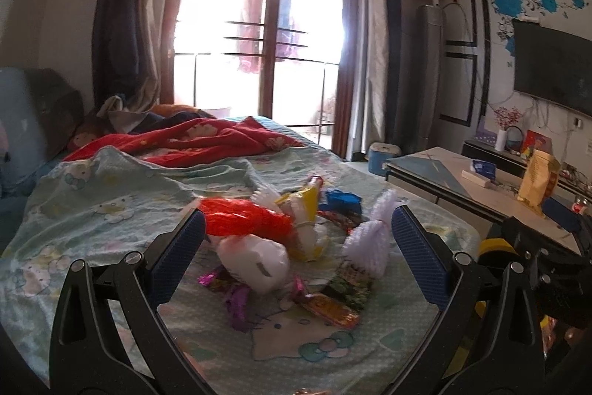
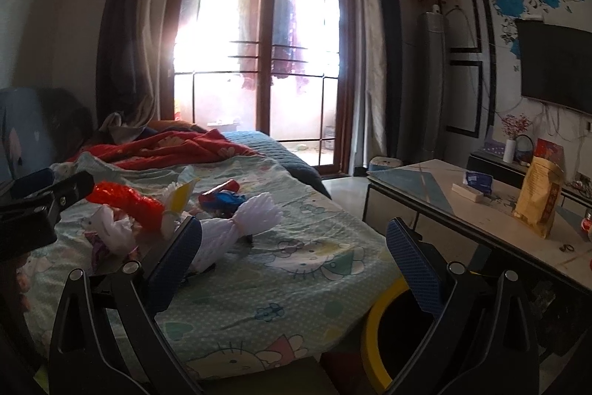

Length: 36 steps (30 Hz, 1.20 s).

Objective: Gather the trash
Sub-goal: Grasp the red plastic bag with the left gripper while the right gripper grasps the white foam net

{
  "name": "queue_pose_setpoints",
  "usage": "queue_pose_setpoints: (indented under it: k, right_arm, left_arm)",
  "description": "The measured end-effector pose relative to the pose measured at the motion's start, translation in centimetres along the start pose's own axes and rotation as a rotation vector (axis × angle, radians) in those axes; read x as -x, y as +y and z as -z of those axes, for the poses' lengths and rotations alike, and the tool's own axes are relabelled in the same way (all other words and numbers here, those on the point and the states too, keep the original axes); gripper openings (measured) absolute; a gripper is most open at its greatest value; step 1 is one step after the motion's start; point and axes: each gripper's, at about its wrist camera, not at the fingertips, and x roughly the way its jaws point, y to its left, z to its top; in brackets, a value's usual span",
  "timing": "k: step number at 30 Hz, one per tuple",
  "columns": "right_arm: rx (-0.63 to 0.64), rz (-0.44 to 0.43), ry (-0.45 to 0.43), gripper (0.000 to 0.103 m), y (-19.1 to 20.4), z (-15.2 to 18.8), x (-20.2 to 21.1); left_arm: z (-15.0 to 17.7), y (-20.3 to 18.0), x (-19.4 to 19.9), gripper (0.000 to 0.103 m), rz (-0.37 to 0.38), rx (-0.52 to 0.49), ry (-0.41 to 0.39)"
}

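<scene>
A heap of trash lies on the green cartoon bedsheet (image 1: 92, 202): a red plastic bag (image 1: 240, 223), a crumpled white bag (image 1: 259, 260), a white foam net (image 1: 370, 239), a yellow wrapper (image 1: 301, 206), a blue wrapper (image 1: 342, 200) and several small snack wrappers (image 1: 329, 310). My left gripper (image 1: 296, 247) is open and empty, its jaws on either side of the heap, just in front of it. My right gripper (image 2: 294, 258) is open and empty over the bed's right part; the foam net (image 2: 240, 228) lies by its left finger (image 2: 177, 258). A yellow-rimmed bin (image 2: 381, 313) stands beside the bed.
A red blanket (image 1: 192, 139) lies further up the bed. A low table (image 2: 462, 210) with a yellow paper bag (image 2: 540, 198) and a tissue pack stands on the right. A TV (image 2: 555, 69) hangs on the right wall. Glass balcony doors are behind.
</scene>
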Motion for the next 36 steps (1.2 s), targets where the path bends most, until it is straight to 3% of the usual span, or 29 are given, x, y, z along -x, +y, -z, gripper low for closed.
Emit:
queue_pose_setpoints:
  k: [18, 28, 36]
  right_arm:
    - [-0.015, -0.155, 0.127, 0.097, 5.1, -2.2, -6.5]
    - [-0.087, -0.124, 0.295, 0.097, 5.4, -1.8, -12.0]
    - [-0.164, -0.145, 0.422, 0.097, 5.9, -0.9, -15.9]
  left_arm:
    - [-1.2, 6.9, -2.3, 0.092, -0.193, 0.097, 0.033]
    - [-1.7, 7.5, -6.9, 0.092, -0.083, 0.114, 0.142]
    - [-1.2, 8.4, -10.1, 0.092, -0.038, 0.2, 0.245]
